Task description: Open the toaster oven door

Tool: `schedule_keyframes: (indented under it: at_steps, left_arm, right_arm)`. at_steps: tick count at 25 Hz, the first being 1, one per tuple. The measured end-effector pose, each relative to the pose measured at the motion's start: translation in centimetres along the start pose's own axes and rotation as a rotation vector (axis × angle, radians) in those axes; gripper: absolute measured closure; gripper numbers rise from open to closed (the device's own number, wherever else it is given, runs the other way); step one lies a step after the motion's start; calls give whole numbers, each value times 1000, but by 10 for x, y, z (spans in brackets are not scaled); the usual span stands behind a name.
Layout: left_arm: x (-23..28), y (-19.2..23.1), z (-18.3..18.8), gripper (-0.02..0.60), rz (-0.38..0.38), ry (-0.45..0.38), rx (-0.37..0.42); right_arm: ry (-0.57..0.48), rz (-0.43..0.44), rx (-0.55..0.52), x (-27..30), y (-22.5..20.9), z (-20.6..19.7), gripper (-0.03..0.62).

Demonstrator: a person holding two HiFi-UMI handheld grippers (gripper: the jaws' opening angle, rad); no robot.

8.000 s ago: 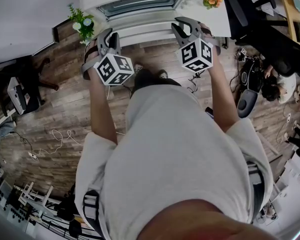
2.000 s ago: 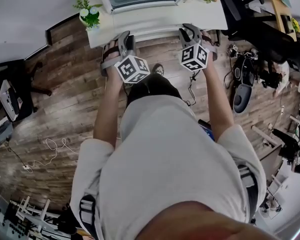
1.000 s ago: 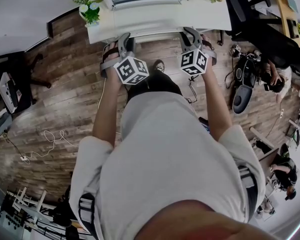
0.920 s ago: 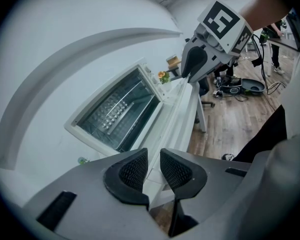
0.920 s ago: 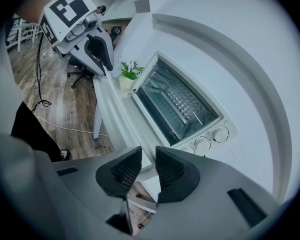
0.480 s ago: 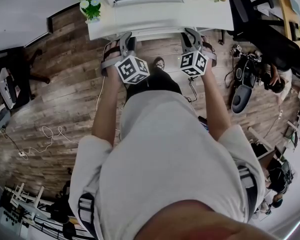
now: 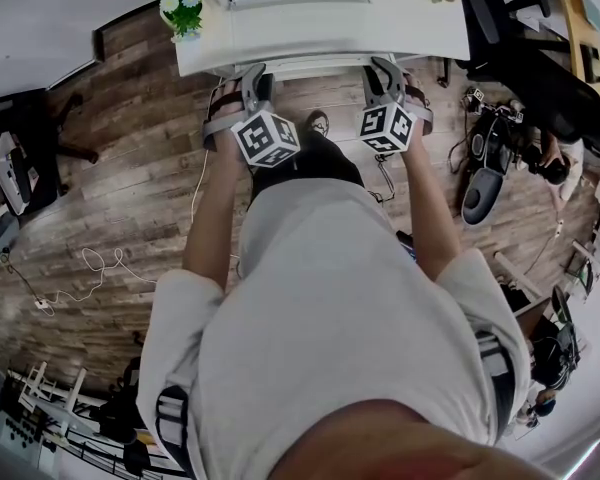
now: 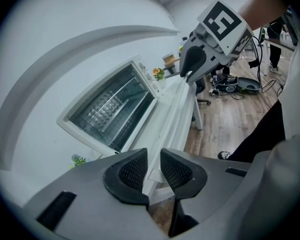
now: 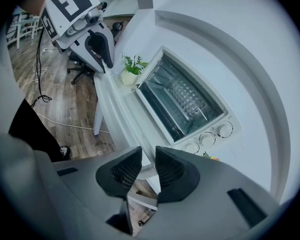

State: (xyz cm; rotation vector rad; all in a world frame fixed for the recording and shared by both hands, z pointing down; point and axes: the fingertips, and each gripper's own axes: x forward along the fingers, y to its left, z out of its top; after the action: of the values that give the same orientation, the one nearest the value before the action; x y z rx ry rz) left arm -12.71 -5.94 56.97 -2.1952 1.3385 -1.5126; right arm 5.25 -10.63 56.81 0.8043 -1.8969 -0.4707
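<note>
Left gripper point(image 8: 153, 155), right gripper point(image 9: 148, 153): released, empty, near desk point(image 7: 280, 40) edge. Toaster oven door point(image 9: 182, 101) shut. Judged stiff, glass-fronted, light. Take hold at top-edge handle.

**No writing that can be read**

The only printed marks are bold black-and-white square patterns on the left marker cube point(image 7: 265, 138) of the left claw point(image 7: 252, 76) and on the right marker cube point(image 7: 387, 128) of the right claw point(image 7: 382, 68). They are coded blocks, not letters or numbers. The control panel beside the knobs point(image 9: 208, 138) of the toaster oven point(image 9: 182, 101) is too small and blurred for any print to be read.
</note>
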Motion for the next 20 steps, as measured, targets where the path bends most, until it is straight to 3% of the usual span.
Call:
schedule_keyframes:
  at_steps: [20]
  left_arm:
    - [4,-13,-11,494,-2,15,10]
  right_arm:
    - [20,-4,1,5,16,-6,508]
